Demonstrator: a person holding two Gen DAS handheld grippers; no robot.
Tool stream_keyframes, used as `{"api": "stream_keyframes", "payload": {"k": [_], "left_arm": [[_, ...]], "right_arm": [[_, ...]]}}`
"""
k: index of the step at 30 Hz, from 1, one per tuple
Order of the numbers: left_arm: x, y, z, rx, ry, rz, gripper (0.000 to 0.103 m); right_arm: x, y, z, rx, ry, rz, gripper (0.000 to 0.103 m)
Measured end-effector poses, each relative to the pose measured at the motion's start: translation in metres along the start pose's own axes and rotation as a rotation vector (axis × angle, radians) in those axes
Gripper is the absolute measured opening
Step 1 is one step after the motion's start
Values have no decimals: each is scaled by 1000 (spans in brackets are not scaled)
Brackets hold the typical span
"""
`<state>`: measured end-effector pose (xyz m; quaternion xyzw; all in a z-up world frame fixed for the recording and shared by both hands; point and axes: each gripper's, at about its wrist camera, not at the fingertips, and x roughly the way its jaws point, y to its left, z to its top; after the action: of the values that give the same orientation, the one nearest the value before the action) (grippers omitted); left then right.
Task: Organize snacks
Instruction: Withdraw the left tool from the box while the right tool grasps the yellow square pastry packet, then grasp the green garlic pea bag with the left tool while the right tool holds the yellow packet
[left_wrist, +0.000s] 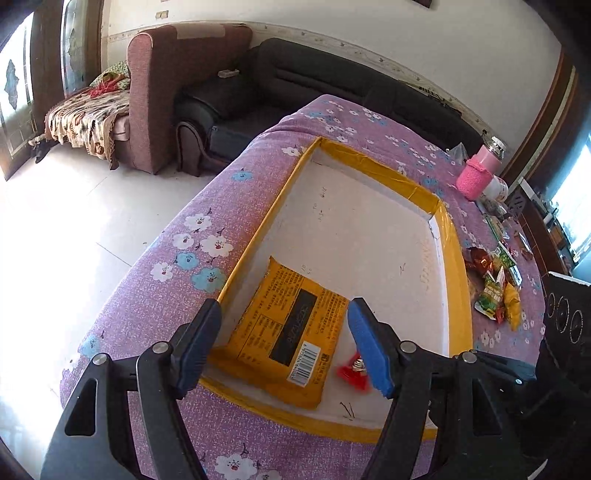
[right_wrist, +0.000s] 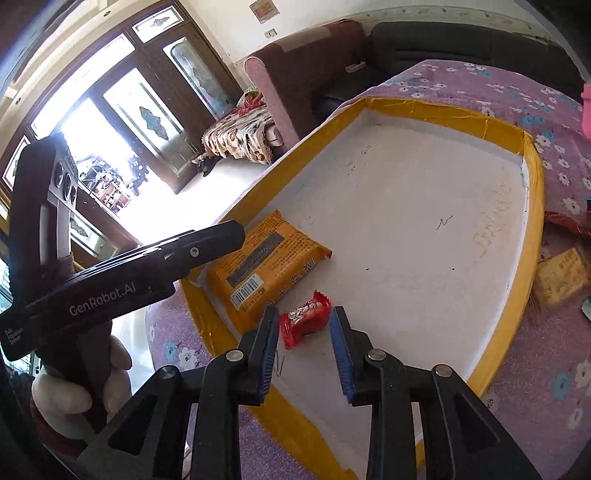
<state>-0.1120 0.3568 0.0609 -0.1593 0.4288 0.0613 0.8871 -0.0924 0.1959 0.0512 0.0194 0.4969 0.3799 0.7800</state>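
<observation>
Two snacks are laid in the tray (right_wrist: 532, 206): orange pack (left_wrist: 284, 332) between the spread left gripper (left_wrist: 284, 343) fingers, red candy (right_wrist: 304, 319) between the parted, empty right gripper (right_wrist: 303, 350) fingers, likely just released.

Glossy foil packet (left_wrist: 282, 334), matt tray (left_wrist: 369, 236), cloth cover (left_wrist: 192, 273)

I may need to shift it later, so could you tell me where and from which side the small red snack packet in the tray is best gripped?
Probably across the red packet's puffed middle, from above. It lies flat, and the right gripper's open jaws already flank it.
</observation>
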Motion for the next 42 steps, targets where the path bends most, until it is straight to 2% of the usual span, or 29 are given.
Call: {"api": "stream_keyframes", "payload": {"k": [5, 9, 12, 14, 17, 20, 24, 27, 32, 35, 36, 37, 40, 42], "left_arm": [[-33, -19, 0, -4, -72, -28, 71], [-54, -53, -4, 49, -107, -81, 72], [-58, -83, -12, 110, -98, -122, 74], [-56, -99, -18, 142, -82, -146, 74], [-47, -123, -27, 184, -49, -174, 74], [-37, -144, -33, 213, -22, -193, 74], [-29, -163, -38, 239, 0, -201, 73], [-26, -172, -40, 257, 10, -197, 73], [-19, -184, -44, 278, 23, -196, 73], [-12, -195, -47, 303, 34, -200, 73], [-8, -199, -48, 314, 38, -202, 73], [-5, -203, -48, 324, 42, -202, 73], [4, -217, -51, 359, 49, -206, 73], [11, -228, -50, 375, 57, -219, 73]], "right_arm": [[-38, -10, -10, 25, -67, 16, 39], [-85, -43, -23, 69, -143, -5, 41], [-122, -88, -35, 130, -203, -75, 48], [-145, -129, -42, 196, -238, -152, 52], [-179, -195, -56, 356, -292, -246, 56], [-197, -244, -68, 519, -323, -239, 64], [-191, -280, -70, 687, -329, -147, 68], [-174, -289, -62, 747, -302, -146, 68], [-147, -287, -48, 767, -263, -193, 68], [-140, -286, -45, 760, -286, -217, 68], [-138, -287, -43, 747, -285, -221, 64], [-137, -287, -41, 728, -283, -225, 44], [-136, -291, -45, 701, -297, -197, 44], [-140, -291, -49, 678, -313, -209, 44]]}}
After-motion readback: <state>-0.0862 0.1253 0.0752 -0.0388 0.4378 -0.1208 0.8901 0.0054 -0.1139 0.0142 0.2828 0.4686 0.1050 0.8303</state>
